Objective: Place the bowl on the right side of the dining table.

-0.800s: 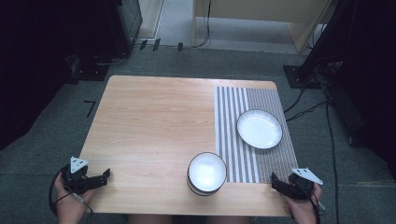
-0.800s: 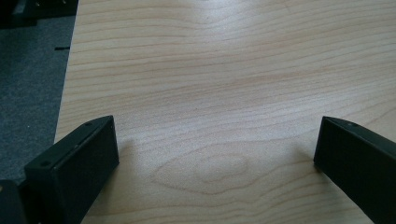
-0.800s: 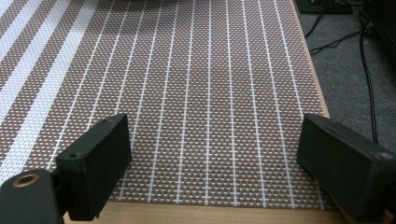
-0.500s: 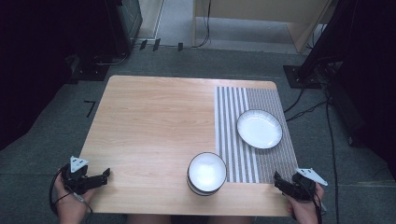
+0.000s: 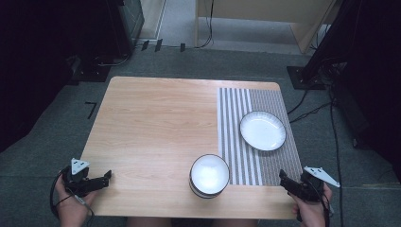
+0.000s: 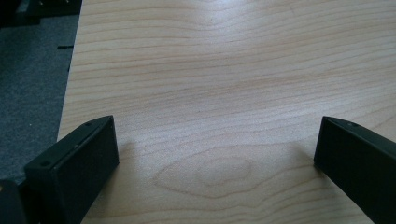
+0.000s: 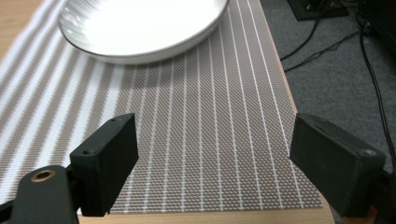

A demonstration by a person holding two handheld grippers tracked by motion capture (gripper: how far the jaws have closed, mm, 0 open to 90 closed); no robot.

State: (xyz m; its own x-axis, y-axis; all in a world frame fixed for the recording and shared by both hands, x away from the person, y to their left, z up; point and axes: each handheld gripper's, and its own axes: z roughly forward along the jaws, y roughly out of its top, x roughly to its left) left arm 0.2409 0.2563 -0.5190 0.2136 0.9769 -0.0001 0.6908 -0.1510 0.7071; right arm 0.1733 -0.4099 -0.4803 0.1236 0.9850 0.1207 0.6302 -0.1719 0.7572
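A wooden table (image 5: 156,132) is seen from above, with a person's hands coming in at its near edge. At the near left corner, the left hand (image 5: 71,208) holds the left gripper (image 5: 108,176), which points to the right over the bare wood; in the left gripper view its two black jaws stand wide apart with nothing between them, only wood grain. Further right, near the front edge at about the middle of the table, sits a white bowl (image 5: 209,175) with a dark rim, its right side overlapping the edge of a striped place mat (image 5: 236,142). The mat covers the right part of the table, and a shallow white plate (image 5: 262,130) with a dark rim rests on it, behind and to the right of the bowl and apart from it. At the near right corner, the right hand (image 5: 309,210) holds the right gripper (image 5: 282,176), which lies over the front corner of the mat and points toward the plate. In the right gripper view its jaws are spread wide and hold nothing; the plate (image 7: 140,25) lies ahead of them, well clear of the jaws.
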